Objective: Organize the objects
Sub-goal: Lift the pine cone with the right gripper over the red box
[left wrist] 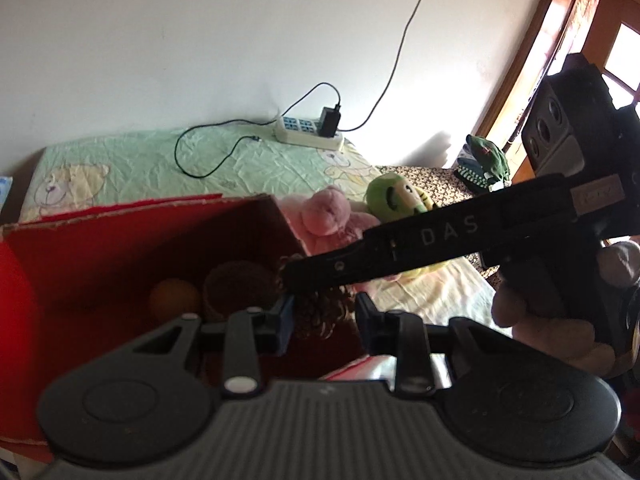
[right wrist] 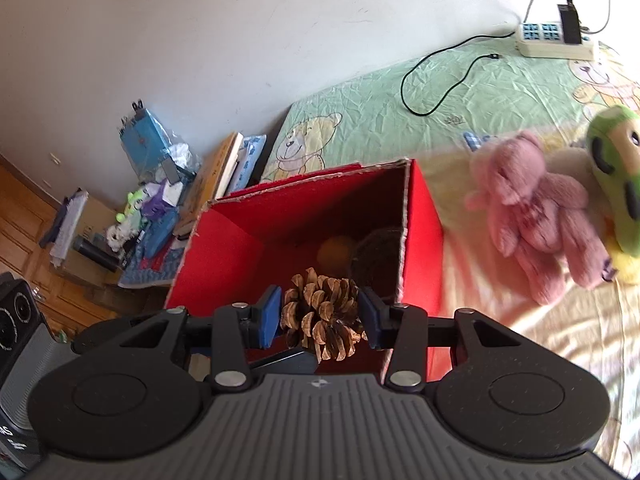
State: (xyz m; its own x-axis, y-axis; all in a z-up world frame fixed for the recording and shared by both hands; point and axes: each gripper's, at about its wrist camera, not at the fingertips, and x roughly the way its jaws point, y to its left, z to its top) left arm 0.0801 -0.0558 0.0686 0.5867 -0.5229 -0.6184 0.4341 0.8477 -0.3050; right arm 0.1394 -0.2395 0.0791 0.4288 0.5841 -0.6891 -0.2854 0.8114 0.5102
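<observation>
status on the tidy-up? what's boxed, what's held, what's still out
Boxed: an orange ball and a dark round item lie in the red box. Held: the right gripper grips a pine cone over it. Left: pink plush and green plush on the bed.

Window glare, dim shadowed foreground, fisheye-warped edges.

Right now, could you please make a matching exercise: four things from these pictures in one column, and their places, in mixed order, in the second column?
Things
1. pine cone
2. orange ball
3. pink teddy bear
4. power strip

Places
A. lying on the bed, outside the box
B. by the wall on the green sheet
C. between the right gripper's fingers
D. at the bottom of the red box

Pairs: 1-C, 2-D, 3-A, 4-B
</observation>
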